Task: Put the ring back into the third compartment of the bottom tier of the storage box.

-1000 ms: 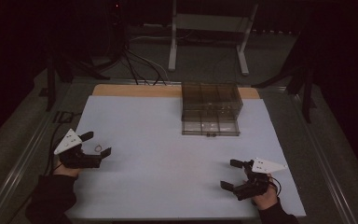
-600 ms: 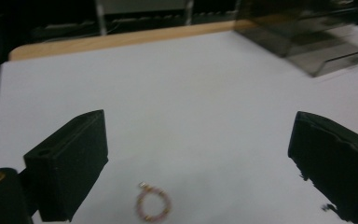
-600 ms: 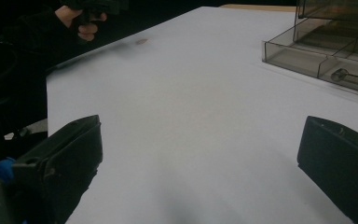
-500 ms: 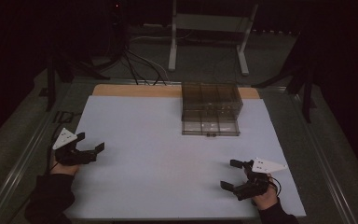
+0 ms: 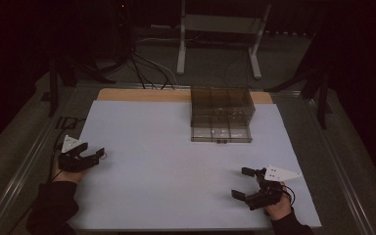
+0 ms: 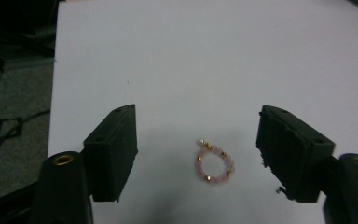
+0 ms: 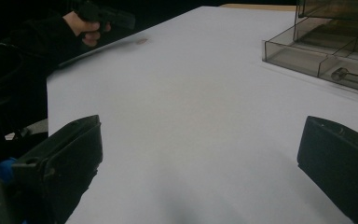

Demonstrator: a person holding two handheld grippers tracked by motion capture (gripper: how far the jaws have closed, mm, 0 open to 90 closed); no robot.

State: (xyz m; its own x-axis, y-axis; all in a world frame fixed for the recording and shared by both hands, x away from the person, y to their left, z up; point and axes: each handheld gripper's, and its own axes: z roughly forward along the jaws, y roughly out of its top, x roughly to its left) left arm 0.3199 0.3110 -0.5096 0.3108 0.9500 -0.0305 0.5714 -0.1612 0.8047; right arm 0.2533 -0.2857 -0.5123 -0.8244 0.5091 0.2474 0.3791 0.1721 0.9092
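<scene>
A pink and gold bead bracelet [image 6: 214, 162] is seen lying flat on the white counter [image 5: 176, 161], between the widely parted fingers [image 6: 114, 149] of the left gripper [image 5: 96, 156], untouched. The right gripper [image 5: 242, 182] is likewise held wide, well apart from the bracelet.

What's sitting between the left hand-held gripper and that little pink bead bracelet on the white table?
Nothing visible. The bracelet lies flat on the bare white table, between the open jaws of the left hand-held gripper, with clear gaps on both sides.
</scene>
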